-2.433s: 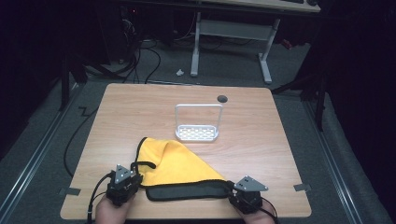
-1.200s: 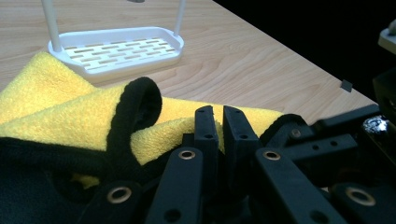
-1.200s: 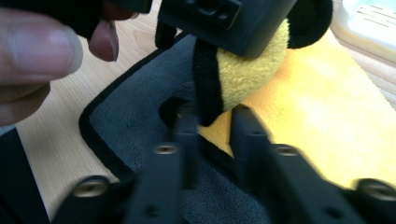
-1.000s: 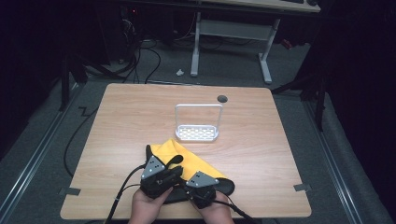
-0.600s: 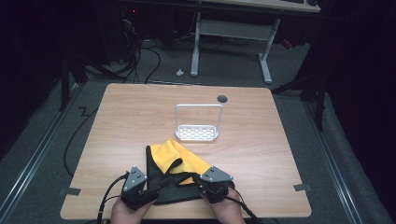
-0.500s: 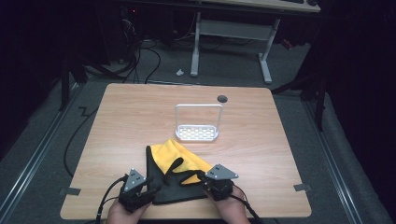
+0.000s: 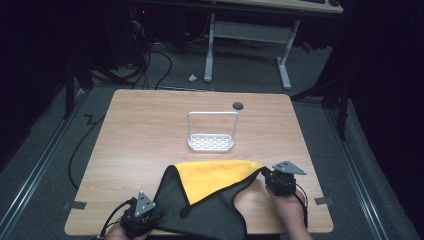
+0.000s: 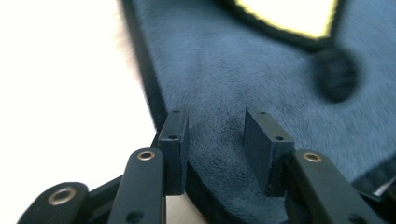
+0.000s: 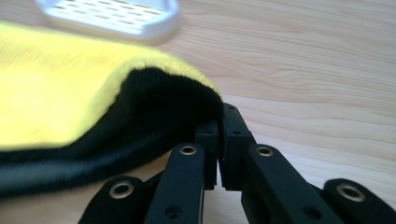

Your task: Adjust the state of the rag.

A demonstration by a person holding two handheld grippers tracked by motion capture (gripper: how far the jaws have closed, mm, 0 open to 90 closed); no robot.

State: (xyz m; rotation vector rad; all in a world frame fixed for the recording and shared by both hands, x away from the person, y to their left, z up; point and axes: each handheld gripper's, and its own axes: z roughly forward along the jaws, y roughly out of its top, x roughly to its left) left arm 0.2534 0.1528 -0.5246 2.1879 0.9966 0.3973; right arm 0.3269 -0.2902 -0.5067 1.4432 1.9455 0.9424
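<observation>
The cloth [image 7: 210, 200] (yellow on one face, black on the other) lies along the near edge of the tabletop [image 7: 140, 135], spread between the near-left and near-right corners, with its black part reaching right to that edge. Beyond it the wood is bare up to the white wire rack [image 7: 212, 134], which stands near the middle, well apart from the cloth; past the rack the far half of the tabletop is open apart from a small dark hole [image 7: 238, 105] near the far edge. The left and right edges both have free wood beside them.

The right gripper [image 7: 280, 183], close to the near-right corner, has its jaws pressed together on the cloth's right corner; in the right gripper view [image 9: 219, 140] the black-edged tip is pinched tight between them.

The left gripper [image 7: 142, 215] sits at the near edge towards the left corner. Its jaws have just been closing and stand about half apart in the left gripper view [image 8: 217, 140], with the black pile of the cloth lying between them, the pads not pressing it.
</observation>
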